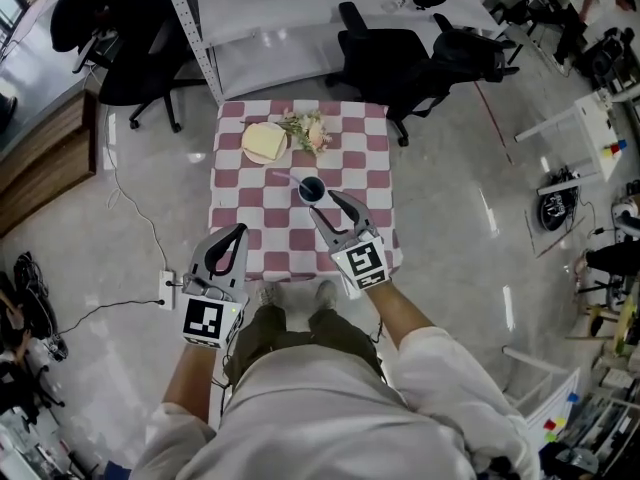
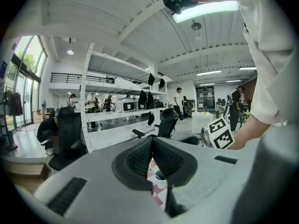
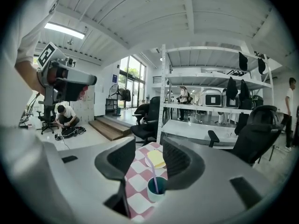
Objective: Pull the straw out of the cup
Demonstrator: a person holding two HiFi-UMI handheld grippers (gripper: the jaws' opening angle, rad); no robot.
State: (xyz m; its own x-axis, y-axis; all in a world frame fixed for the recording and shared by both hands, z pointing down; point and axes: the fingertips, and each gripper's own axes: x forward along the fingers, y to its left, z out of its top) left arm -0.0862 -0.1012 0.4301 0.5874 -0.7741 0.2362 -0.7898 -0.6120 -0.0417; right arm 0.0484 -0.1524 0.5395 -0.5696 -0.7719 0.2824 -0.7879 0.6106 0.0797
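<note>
A small pale-green cup [image 1: 311, 189] with a dark inside stands near the middle of the red-and-white checked table [image 1: 240, 203]. A pale purple straw [image 1: 285, 178] leans out of it toward the left. My right gripper [image 1: 327, 206] is open, just on the near side of the cup and not touching it. In the right gripper view the cup [image 3: 156, 189] and straw [image 3: 152, 169] show through the gap of that gripper [image 3: 148, 157]. My left gripper [image 1: 236, 234] hangs off the table's near left corner, shut and holding nothing; its tips meet in the left gripper view [image 2: 152, 146].
A plate [image 1: 264, 142] with a yellow slab and a small bunch of flowers [image 1: 308, 130] sit at the far side of the table. Black office chairs [image 1: 385, 53] and a white shelf rack [image 1: 250, 18] stand beyond it. A power strip [image 1: 165, 288] and cables lie on the floor at left.
</note>
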